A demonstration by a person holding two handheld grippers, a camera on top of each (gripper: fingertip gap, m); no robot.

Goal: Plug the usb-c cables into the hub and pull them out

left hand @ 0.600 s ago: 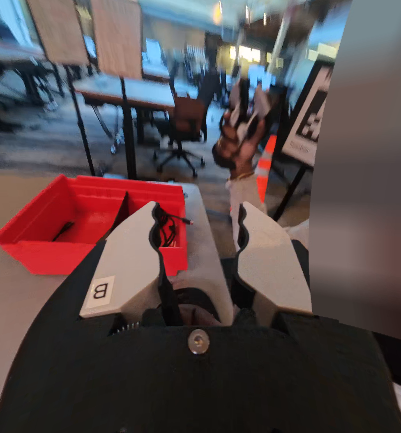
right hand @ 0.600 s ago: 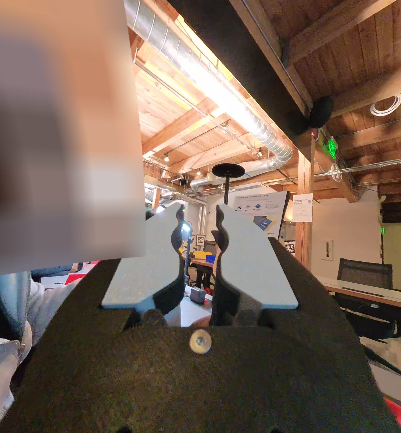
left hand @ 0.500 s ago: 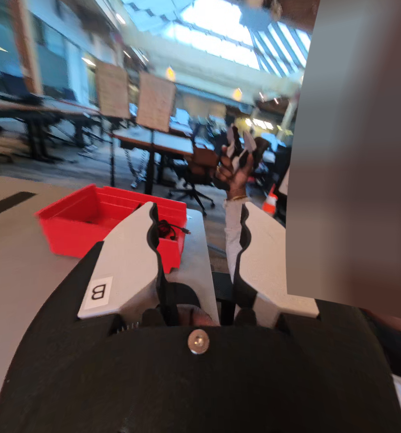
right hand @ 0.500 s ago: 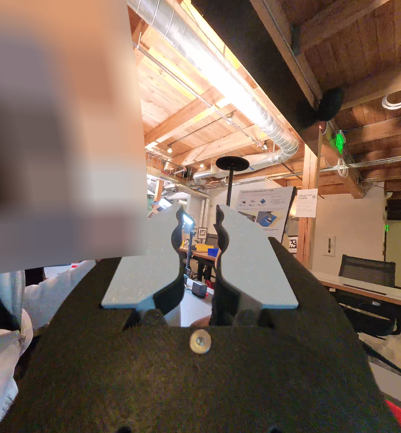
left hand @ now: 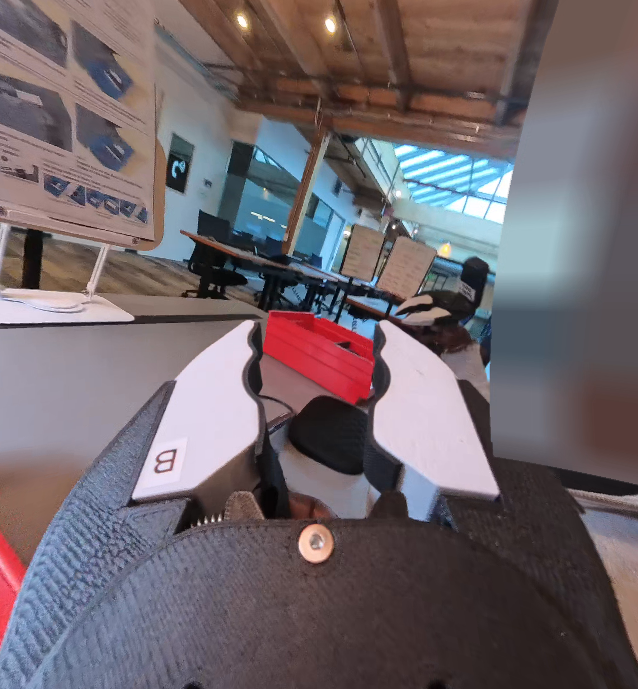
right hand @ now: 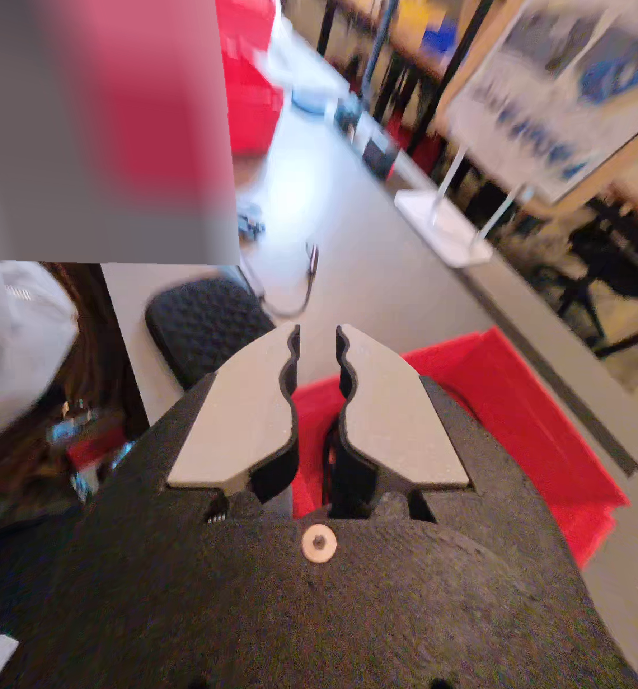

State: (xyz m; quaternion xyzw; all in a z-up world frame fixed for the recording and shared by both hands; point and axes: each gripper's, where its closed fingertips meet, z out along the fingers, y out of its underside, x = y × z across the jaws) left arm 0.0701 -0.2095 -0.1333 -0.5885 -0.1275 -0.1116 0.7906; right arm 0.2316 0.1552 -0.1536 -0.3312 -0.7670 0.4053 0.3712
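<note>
In the left wrist view my left gripper (left hand: pixel 316 332) is open and empty, low over the grey table (left hand: pixel 86 373). Between its fingers I see a black padded rest (left hand: pixel 328 436) and a thin dark cable (left hand: pixel 274 400); I cannot make out a hub there. My right gripper also shows farther off at the right (left hand: pixel 427 309). In the right wrist view, which is blurred, my right gripper (right hand: pixel 317 330) is narrowly open and empty. It points down over a red bin (right hand: pixel 504 410). A dark cable (right hand: pixel 312 268) lies curved on the table beyond the black padded rest (right hand: pixel 205 320).
A red bin (left hand: pixel 321 354) stands ahead of the left gripper. A poster on a white stand (left hand: pixel 49 305) is at the left; its base (right hand: pixel 444 223) lies by the table's far edge. Another red bin (right hand: pixel 250 93) and small blurred items are farther off.
Both views have swung. The right gripper tipped from facing the ceiling down to the table and red bin. The left gripper turned left and dropped low over the table. Both jaws kept their gaps.
</note>
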